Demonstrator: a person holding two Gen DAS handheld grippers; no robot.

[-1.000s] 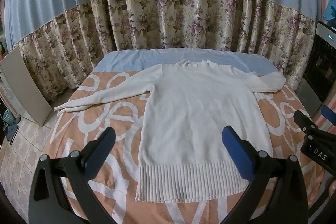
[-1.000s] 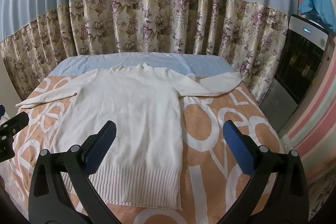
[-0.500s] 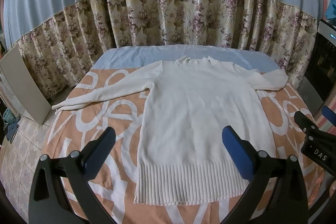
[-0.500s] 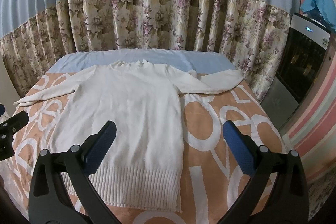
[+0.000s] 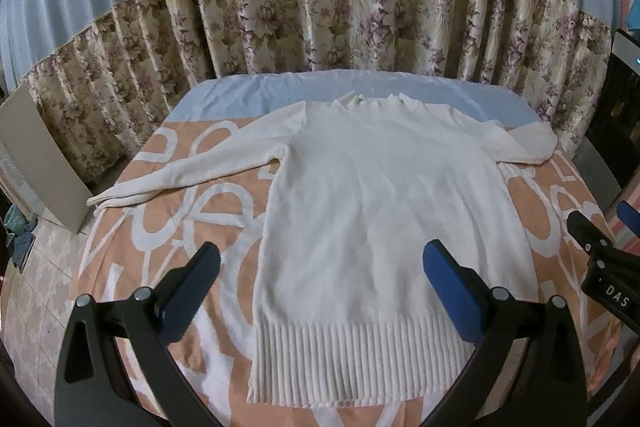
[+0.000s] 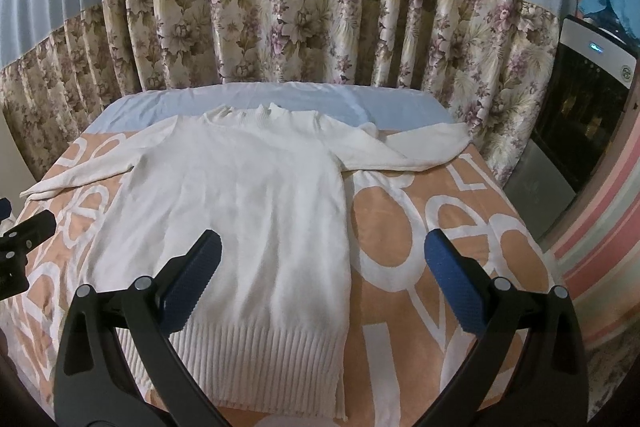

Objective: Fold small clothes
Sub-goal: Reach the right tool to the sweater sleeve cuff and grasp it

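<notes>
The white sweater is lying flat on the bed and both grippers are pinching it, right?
Not quite. The sweater does lie flat on the bed, but the left gripper and right gripper are open, holding nothing, as both wrist views show.

One sweater (image 5: 376, 211), two sleeves. One bed (image 5: 168, 227), one curtain (image 5: 320, 19). Two grippers: left (image 5: 320, 283), right (image 6: 322, 279).

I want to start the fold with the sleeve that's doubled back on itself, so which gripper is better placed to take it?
Probably the right gripper: the doubled-back sleeve lies on its side of the sweater, and its jaws are open and empty.
</notes>
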